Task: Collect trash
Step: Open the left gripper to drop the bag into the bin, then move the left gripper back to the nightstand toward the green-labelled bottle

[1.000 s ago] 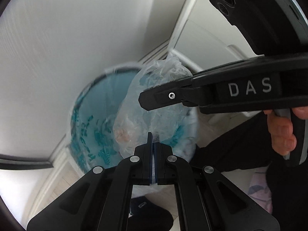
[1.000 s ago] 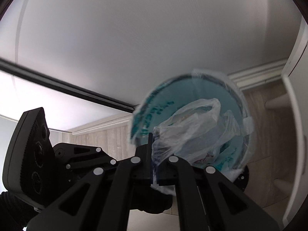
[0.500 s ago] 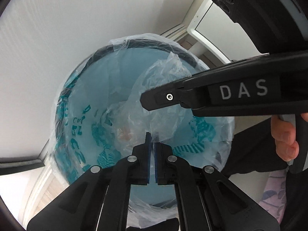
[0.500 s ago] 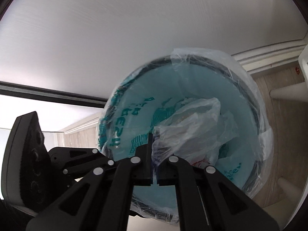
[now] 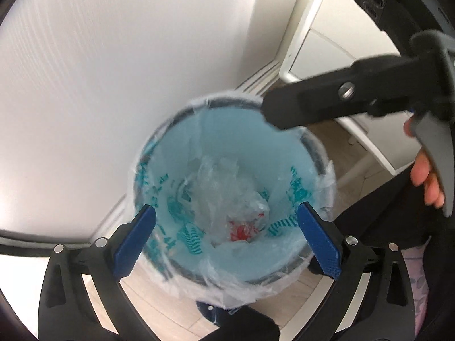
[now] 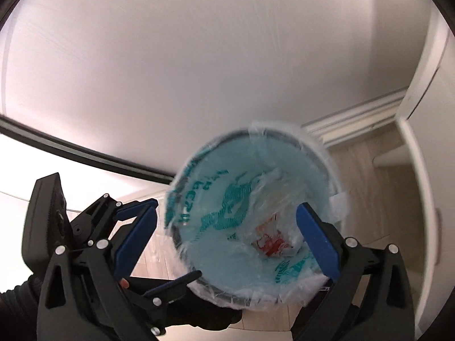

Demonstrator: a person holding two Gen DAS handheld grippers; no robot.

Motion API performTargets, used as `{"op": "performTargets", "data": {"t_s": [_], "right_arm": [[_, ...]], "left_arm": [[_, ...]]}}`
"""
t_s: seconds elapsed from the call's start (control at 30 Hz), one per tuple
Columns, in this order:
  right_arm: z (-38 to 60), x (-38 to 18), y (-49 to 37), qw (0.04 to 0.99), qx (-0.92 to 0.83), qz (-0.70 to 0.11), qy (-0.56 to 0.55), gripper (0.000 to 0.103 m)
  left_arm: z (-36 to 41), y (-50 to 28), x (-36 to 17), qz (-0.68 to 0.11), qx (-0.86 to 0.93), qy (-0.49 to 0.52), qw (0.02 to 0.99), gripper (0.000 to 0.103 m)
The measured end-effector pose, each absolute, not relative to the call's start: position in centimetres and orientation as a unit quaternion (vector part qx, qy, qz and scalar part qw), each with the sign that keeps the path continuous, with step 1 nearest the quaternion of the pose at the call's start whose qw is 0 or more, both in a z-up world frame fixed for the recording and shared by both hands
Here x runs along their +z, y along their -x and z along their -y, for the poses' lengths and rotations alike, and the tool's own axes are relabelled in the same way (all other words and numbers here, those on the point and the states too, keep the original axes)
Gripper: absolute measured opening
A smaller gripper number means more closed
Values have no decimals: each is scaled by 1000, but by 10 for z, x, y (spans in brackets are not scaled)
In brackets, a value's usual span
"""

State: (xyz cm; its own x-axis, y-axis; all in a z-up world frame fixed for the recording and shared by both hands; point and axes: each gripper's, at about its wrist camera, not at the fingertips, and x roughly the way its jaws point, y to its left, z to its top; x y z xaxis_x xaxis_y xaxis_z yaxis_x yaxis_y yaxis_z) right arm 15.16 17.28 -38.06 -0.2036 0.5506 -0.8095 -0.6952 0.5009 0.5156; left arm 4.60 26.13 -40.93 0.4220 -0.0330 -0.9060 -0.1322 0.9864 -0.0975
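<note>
Both claws hung over the trash bin (image 5: 318, 156), pointing steeply down into it. The left claw (image 5: 226, 238) had its jaws swinging apart, blue pads (image 5: 133, 241) wide to either side, with nothing pressed between them; straight ahead of it, down in the bin, lay the clear plastic bag (image 5: 224, 196). The right claw (image 6: 226, 237) was spreading its jaws likewise, gripping nothing, and the same bag (image 6: 273, 199) sat beyond and between its pads, slightly toward the right one. The bag looked crumpled and thin, see-through, bunched into a loose heap, with something red and white (image 5: 241, 230) showing through its lower end. It rested against the pale teal liner (image 5: 227, 130) that lined the bin, printed with darker teal marks, its clear edge folded out over the dark rim. The picture was blurred, so the print could not be read. From the left claw's side, the right one reached in above the far rim, a hand (image 5: 426, 176) on its grey handle. The bin stood on a light wood floor (image 6: 366, 164), close to a white wall (image 6: 199, 56) and its skirting board (image 6: 361, 116).
</note>
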Motion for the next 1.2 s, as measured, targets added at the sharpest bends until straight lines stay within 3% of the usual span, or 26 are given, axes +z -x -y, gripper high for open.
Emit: {"op": "performTargets", "data": {"t_s": [0.57, 0.93, 1.2], "right_arm": [[-32, -165, -161, 727, 541, -421, 52, 96], [80, -105, -195, 795, 476, -367, 79, 96], [139, -88, -225, 812, 447, -337, 165, 96]], "left_arm": [[-190, -51, -229, -415, -41, 9, 909, 97], [-132, -89, -130, -357, -114, -32, 926, 97], [-74, -129, -103, -352, -184, -111, 911, 97]]}}
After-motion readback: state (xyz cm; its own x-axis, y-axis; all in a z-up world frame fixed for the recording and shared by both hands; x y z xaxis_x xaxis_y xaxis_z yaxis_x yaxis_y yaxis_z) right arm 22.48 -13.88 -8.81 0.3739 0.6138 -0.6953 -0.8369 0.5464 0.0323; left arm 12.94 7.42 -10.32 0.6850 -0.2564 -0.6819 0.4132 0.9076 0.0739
